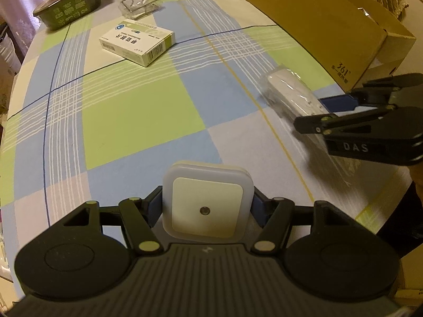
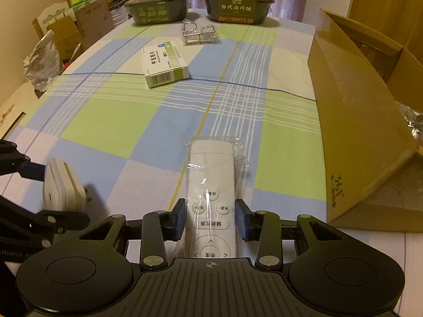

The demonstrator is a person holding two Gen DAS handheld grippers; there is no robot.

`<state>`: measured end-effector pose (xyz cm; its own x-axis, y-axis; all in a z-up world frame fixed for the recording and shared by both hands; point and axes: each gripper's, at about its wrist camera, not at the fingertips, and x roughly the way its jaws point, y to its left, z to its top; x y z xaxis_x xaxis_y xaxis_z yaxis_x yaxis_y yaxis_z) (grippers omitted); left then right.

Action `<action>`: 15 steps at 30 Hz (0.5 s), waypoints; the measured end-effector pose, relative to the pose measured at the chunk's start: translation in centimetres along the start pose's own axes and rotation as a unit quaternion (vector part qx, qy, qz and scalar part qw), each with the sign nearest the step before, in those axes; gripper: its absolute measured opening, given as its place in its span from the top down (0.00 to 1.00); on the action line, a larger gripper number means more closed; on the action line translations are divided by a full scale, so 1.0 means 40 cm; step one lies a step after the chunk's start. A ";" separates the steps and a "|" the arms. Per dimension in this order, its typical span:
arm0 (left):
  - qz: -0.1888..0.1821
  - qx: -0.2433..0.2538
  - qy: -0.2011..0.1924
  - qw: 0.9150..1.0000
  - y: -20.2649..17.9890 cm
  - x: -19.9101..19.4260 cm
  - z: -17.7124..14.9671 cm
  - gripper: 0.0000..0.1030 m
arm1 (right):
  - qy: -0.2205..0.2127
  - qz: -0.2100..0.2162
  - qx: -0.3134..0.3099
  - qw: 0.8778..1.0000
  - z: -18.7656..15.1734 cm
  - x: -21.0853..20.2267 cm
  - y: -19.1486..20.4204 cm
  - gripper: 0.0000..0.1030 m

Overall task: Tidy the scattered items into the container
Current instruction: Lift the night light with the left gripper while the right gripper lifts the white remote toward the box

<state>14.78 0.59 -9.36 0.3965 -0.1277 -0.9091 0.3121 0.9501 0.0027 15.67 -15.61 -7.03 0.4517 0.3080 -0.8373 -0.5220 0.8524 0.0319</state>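
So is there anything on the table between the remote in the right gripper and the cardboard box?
Nothing visible. The remote sits between the right gripper fingers, and only bare checked cloth lies between it and the cardboard box to its right.

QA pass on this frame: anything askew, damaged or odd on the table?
Nothing damaged or spilled. Only oddity: the brown cardboard box looks tipped on its side, opening facing away from the grippers. The white-and-green medicine carton and clear plastic packet of metal clips lie loose, still untidied.
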 end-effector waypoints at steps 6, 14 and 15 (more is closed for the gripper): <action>0.004 0.000 -0.005 1.000 -0.008 -0.024 -0.003 0.40 | -0.005 -0.002 0.002 1.000 -0.009 -0.035 0.001 0.60; 0.010 -0.003 -0.014 1.000 -0.021 -0.065 -0.011 0.40 | -0.022 -0.004 0.001 1.000 -0.004 -0.088 0.004 0.60; 0.011 -0.003 -0.016 1.000 -0.023 -0.071 -0.013 0.40 | -0.025 -0.005 0.001 1.000 -0.003 -0.096 0.004 0.60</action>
<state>12.92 0.21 -7.00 0.4311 -0.1153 -0.8949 0.2975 0.9545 0.0203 13.76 -16.71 -3.89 0.4919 0.3201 -0.8097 -0.5154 0.8565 0.0255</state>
